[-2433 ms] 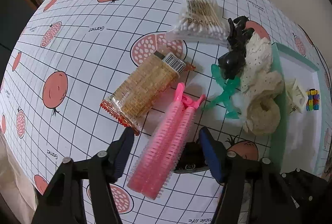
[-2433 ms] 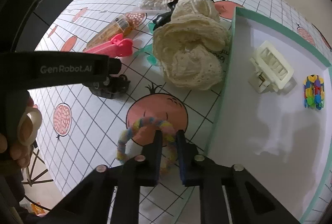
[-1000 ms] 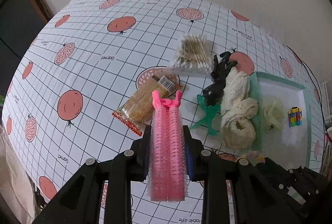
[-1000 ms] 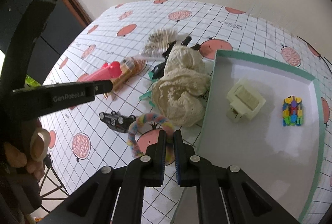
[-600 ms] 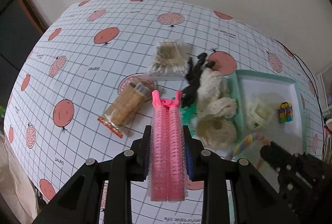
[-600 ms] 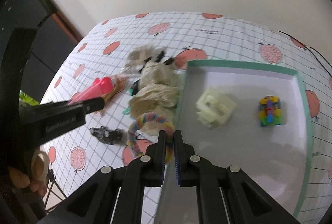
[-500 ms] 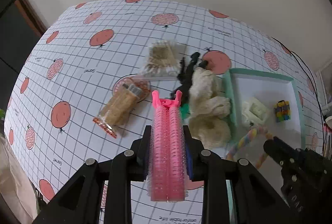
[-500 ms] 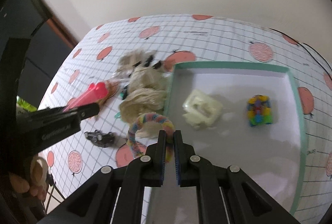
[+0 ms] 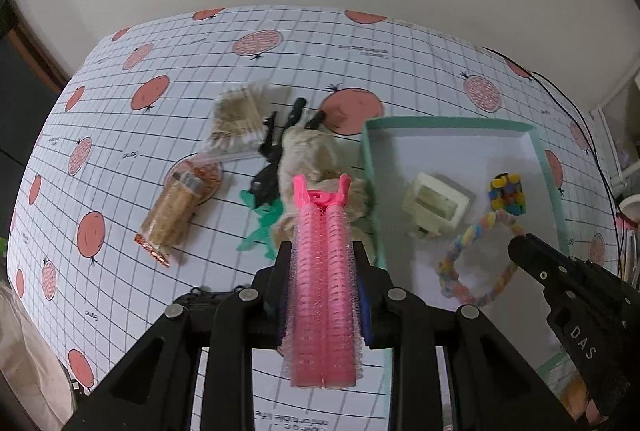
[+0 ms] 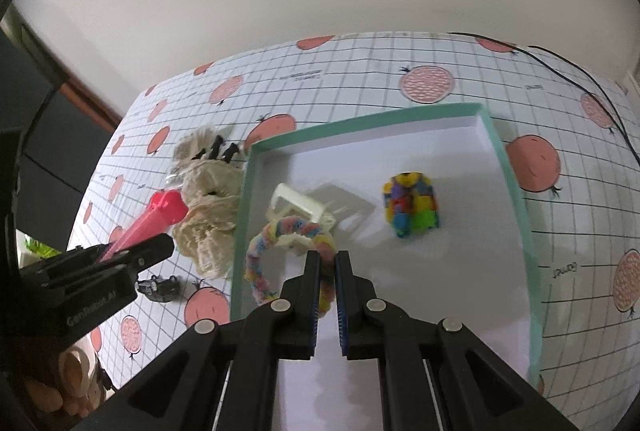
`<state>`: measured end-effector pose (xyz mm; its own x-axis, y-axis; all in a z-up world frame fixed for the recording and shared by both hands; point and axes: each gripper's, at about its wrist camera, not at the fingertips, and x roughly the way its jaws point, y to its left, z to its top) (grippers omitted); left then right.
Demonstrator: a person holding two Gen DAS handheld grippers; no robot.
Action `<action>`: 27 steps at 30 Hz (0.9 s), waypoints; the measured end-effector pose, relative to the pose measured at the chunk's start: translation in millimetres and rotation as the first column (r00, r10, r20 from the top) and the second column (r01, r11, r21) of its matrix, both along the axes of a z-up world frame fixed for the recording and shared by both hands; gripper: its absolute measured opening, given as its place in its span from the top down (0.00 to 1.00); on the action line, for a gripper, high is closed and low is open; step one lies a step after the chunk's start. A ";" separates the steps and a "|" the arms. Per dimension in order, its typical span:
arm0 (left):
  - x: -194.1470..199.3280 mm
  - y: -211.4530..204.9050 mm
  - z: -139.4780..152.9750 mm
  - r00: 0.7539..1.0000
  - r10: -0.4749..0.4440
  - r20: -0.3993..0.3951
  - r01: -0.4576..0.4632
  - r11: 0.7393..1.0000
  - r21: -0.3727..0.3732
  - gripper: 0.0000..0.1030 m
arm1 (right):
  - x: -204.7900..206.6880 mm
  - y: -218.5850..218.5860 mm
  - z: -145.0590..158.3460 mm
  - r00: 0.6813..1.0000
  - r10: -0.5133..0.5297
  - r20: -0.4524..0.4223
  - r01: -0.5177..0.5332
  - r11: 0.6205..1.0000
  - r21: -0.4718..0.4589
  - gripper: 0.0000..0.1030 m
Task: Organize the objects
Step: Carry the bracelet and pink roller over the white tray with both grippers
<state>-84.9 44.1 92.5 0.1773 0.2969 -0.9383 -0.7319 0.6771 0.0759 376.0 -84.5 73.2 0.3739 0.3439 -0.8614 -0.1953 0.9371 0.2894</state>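
Gridded cloth printed with red fruit covers the tabletop [image 9: 120, 159], and a plain pale wall rises behind it. Both tools have come up off the cloth and swung over toward the tray [image 10: 516, 191] since a couple of seconds ago, when each was only closing on its item low on the tabletop; both pick-ups look done, and only the drops seem left.

Nearest, the left tool [image 9: 322, 271] is clamped on the pink hair rollers [image 9: 322, 271], a joined pair held about mid-length. Their long axis runs straight out along the tool's fingers, forked clip end pointing away, toward the cream lace bundle [image 9: 308, 151] just beyond. The rollers are in the air, just short of the tray's near left edge.

The right tool [image 10: 327, 271] is nearly closed, pinching the pastel braided ring [image 10: 260, 263], which hangs over the tray floor, its loop spreading ahead and left of the tips. Just past it sits the cream hair claw [image 10: 298, 209], and farther ahead to the right the multicoloured bead block [image 10: 412, 211].
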 end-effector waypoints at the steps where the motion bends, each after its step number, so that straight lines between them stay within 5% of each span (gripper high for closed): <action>1: 2.0 -1.9 -0.1 1.000 -0.004 0.000 0.004 1.000 0.000 0.73 | 0.6 -3.4 -0.7 1.000 -0.008 -0.001 0.008 1.000 0.000 0.92; 27: 54.5 -64.9 -33.4 0.980 -0.186 -0.068 0.183 0.982 -0.052 0.72 | 10.0 -54.9 -31.1 0.988 -0.133 -0.077 0.129 0.991 -0.046 0.92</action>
